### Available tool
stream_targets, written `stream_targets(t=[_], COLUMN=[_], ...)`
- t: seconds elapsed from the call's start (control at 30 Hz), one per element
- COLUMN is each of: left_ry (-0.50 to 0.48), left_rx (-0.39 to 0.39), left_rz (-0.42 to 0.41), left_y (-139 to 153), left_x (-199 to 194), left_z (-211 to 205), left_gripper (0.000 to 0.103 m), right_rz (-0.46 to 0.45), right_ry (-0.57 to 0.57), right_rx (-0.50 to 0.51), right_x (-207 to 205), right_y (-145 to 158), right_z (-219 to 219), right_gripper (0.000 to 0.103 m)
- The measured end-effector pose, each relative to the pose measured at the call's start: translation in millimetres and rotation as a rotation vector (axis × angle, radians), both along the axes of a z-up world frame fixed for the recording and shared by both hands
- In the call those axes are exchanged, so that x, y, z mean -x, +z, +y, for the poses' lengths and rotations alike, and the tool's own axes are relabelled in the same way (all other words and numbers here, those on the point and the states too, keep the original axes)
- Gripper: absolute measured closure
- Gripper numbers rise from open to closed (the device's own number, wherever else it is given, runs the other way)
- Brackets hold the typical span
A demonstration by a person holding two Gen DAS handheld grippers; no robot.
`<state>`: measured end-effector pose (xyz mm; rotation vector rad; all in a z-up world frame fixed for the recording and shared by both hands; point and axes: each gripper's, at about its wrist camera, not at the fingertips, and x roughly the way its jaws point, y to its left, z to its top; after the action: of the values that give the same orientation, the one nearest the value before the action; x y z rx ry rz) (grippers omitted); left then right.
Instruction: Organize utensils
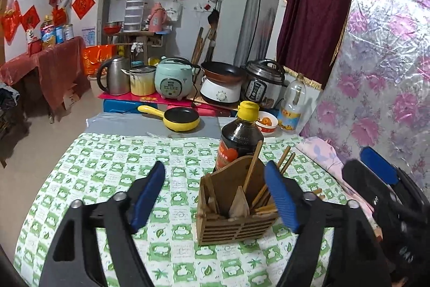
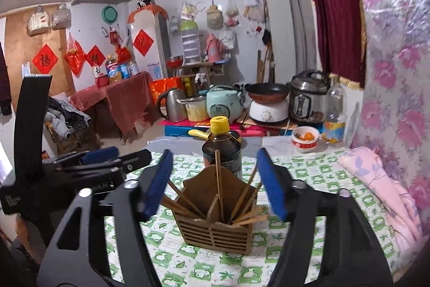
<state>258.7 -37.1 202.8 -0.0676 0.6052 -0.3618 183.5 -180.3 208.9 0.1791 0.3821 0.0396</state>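
A brown wooden slatted utensil holder (image 1: pixel 236 219) stands on the green-checked tablecloth (image 1: pixel 107 179), with several wooden chopsticks (image 1: pixel 254 168) leaning in it. It also shows in the right wrist view (image 2: pixel 217 230), chopsticks (image 2: pixel 219 179) fanned out. My left gripper (image 1: pixel 215 174) is open and empty, above and just in front of the holder. My right gripper (image 2: pixel 213 166) is open and empty, with the holder between its fingers. The right gripper shows at the right edge of the left wrist view (image 1: pixel 376 174).
A dark sauce bottle with a yellow cap (image 1: pixel 242 136) stands just behind the holder. A yellow pan (image 1: pixel 180 119), a small bowl of food (image 1: pixel 266 122) and a clear bottle (image 1: pixel 293 104) sit further back. A pink cloth (image 2: pixel 376 179) lies at the right.
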Motion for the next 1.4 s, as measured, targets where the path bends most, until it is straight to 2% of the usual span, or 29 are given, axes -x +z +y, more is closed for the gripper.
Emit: stream_targets(t=[0.1, 0.17, 0.37, 0.5, 0.6, 0.7, 0.8, 0.87, 1.03, 1.1, 1.23, 1.4], left_ry=[0.025, 0.065, 0.129, 0.185, 0.219, 0.227, 0.243, 0.252, 0.255, 0.259, 0.259, 0.26], left_rx=[0.0, -0.014, 0.002, -0.037, -0.051, -0.078, -0.131, -0.145, -0.117, -0.125, -0.153, -0.192], left_rz=[-0.019, -0.042, -0.061, -0.097, -0.11, -0.075, -0.02, 0.004, 0.008, -0.004, -0.03, -0.045], left_y=[-1.6, -5.9, -18.9, -24.6, -41.2, -63.9, -83.7, -90.8, -93.6, -94.2, -98.2, -102.5], left_x=[19.2, 34.6, 58.2, 61.5, 63.0, 57.7, 50.2, 48.2, 58.6, 64.8, 78.9, 86.4], left_z=[6.0, 9.8, 18.5, 19.1, 21.7, 22.3, 22.6, 25.4, 29.1, 27.0, 22.1, 16.0], left_gripper=[0.02, 0.015, 0.009, 0.006, 0.006, 0.006, 0.006, 0.006, 0.006, 0.006, 0.006, 0.006], right_rz=[-0.031, -0.051, -0.041, -0.017, -0.021, -0.01, 0.082, 0.113, 0.11, 0.13, 0.164, 0.186], right_ry=[-0.035, -0.076, -0.166, -0.198, -0.219, -0.221, -0.217, -0.247, -0.264, -0.242, -0.19, -0.21], right_rx=[0.015, 0.003, -0.049, -0.042, -0.021, -0.02, 0.016, 0.042, 0.09, 0.1, 0.054, 0.08], right_x=[23.6, 40.7, 54.8, 46.1, 42.7, 40.8, 31.7, 30.8, 41.6, 41.4, 45.1, 49.9], right_y=[-2.1, -6.4, -22.2, -30.1, -45.1, -74.2, -101.4, -108.3, -112.3, -112.3, -116.3, -118.4], right_z=[3.8, 2.0, -8.2, -13.6, -12.6, -12.1, -10.8, -10.9, -6.8, -4.3, -1.7, -0.2], right_gripper=[0.019, 0.006, 0.006, 0.006, 0.006, 0.006, 0.006, 0.006, 0.006, 0.006, 0.006, 0.006])
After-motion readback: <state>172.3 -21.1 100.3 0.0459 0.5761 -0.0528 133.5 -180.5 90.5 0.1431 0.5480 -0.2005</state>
